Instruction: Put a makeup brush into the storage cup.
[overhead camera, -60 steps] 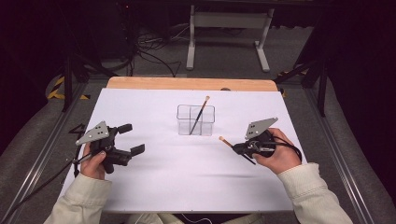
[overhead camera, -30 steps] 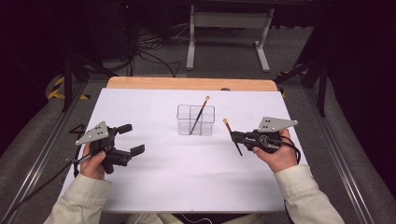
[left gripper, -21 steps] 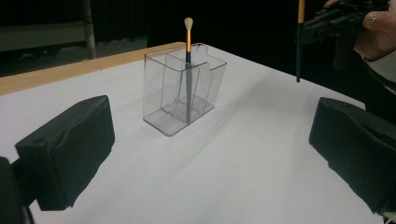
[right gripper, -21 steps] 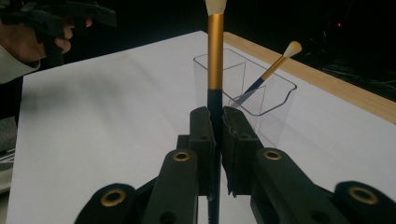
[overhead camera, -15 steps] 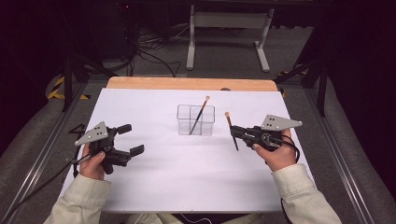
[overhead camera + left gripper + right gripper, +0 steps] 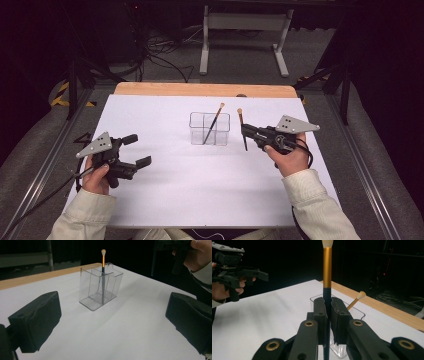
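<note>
- White table (image 6: pixel 200 200) spread wide, with a bare wooden strip (image 6: pixel 205 89) along the edge beyond the clear box, and dark floor with cables (image 6: pixel 150 55) and a grey metal stand (image 6: pixel 240 30) farther beyond that.
- Clear box (image 6: pixel 209 128) standing upright about the middle of the table, divided into compartments (seen best in the left gripper view (image 6: pixel 100 287)); partly hidden behind the jaws in the right gripper view (image 6: pixel 357 312).
- Left gripper (image 6: pixel 134 150) well to the left of the box and nearer the person, held in the left hand (image 6: pixel 97 175) just above the table, grey plate on top; jaws spread wide apart with nothing between them, both black pads at the edges of its own view (image 6: pixel 112 322). Seen again far off at the left of the right gripper view (image 6: pixel 249 275).
- Right gripper (image 6: pixel 246 131) just to the right of the box, held in the right hand (image 6: pixel 287 155), pointing toward the box; jaws clenched on the dark handle of a brush, pressed in from both sides (image 6: pixel 327 315).
- Held brush (image 6: pixel 242 128) close beside the right wall of the box, roughly upright and tipped slightly, pale tip uppermost, gold band below the tip and dark handle below that (image 6: pixel 327 272); lower end clear of the box (whether touching the table, cannot tell).
- Second brush (image 6: pixel 214 122) standing inside the box, leaning, pale tip poking up above the rim (image 6: pixel 103 270), (image 6: pixel 357 300); which compartment cannot be told for certain.
</note>
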`<state>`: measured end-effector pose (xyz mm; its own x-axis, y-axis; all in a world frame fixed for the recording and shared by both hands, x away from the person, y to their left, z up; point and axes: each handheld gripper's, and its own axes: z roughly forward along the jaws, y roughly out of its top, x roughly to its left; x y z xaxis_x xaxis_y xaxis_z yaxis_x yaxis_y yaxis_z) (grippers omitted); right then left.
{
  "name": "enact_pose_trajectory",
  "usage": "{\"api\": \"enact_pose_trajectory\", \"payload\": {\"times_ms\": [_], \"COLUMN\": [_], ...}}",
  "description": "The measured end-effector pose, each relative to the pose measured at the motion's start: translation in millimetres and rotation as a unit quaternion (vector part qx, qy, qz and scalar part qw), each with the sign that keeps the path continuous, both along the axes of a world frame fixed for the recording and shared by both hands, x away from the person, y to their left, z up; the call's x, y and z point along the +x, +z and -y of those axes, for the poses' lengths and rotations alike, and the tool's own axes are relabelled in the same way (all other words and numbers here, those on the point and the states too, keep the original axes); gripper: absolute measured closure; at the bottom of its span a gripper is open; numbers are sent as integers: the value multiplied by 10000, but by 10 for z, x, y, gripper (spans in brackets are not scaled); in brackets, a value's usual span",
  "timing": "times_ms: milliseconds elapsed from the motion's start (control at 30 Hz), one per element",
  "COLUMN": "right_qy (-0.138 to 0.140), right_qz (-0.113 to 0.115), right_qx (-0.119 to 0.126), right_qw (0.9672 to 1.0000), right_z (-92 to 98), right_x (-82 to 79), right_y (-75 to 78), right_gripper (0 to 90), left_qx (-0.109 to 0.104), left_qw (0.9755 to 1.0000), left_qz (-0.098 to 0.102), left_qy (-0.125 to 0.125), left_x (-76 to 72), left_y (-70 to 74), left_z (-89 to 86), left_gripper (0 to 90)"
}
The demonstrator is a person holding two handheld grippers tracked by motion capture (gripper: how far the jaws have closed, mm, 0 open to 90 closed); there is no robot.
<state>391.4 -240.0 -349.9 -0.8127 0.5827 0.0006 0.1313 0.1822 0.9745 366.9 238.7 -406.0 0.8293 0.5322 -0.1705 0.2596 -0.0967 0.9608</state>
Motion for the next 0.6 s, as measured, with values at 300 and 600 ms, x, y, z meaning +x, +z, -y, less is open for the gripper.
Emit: {"api": "enact_pose_trajectory", "payload": {"times_ms": [300,600], "right_qy": [33,14], "right_qz": [122,149], "right_qx": [119,193], "right_qw": [9998,9997], "right_z": [-186,-355], "right_x": [110,244], "right_y": [19,16], "right_gripper": [832,832], "left_qx": [-32,12], "left_qw": [10000,9999], "left_qz": [-34,-52], "left_qy": [81,97], "left_x": [-40,-60], "left_y": [-18,-27], "left_z": [-72,-97], "left_gripper": [7,7]}}
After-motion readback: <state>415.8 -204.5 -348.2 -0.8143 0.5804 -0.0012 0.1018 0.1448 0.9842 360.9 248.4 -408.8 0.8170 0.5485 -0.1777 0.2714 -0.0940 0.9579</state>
